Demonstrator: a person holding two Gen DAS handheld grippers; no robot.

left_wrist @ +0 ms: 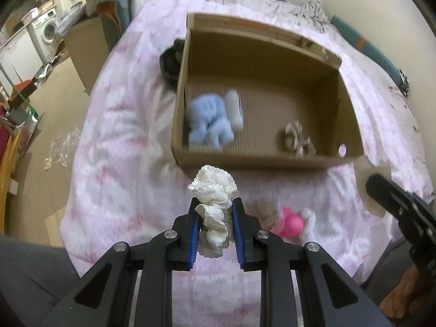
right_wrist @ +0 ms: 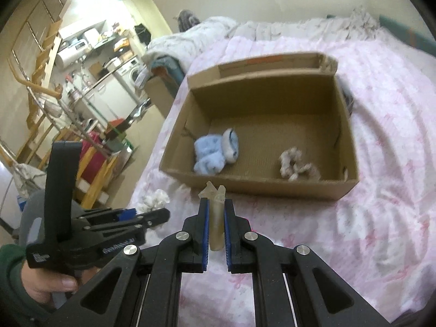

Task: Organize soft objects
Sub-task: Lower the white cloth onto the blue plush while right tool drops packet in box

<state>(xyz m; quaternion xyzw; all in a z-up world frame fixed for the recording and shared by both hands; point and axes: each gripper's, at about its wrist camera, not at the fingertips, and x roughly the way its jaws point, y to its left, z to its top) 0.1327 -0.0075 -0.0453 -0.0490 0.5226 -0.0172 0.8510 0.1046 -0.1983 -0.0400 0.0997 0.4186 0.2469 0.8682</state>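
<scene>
Two handheld grippers, each carrying a soft item, hover on the near side of an open cardboard box [left_wrist: 272, 160] on a pink quilt [left_wrist: 114, 141].

The left gripper [left_wrist: 214, 209] has its jaws clamped on a white frilly scrunchie [left_wrist: 214, 190], whose long axis runs along the fingers, its free end just short of the box's near wall. The right gripper [right_wrist: 216, 207] pinches a pale translucent tube-like piece [right_wrist: 216, 218], hard to identify, also pointing at the box. Inside the box lie a blue fluffy sock [right_wrist: 208, 155] and a beige scrunchie [right_wrist: 295, 164]. The left load seems nearer the wall.
</scene>
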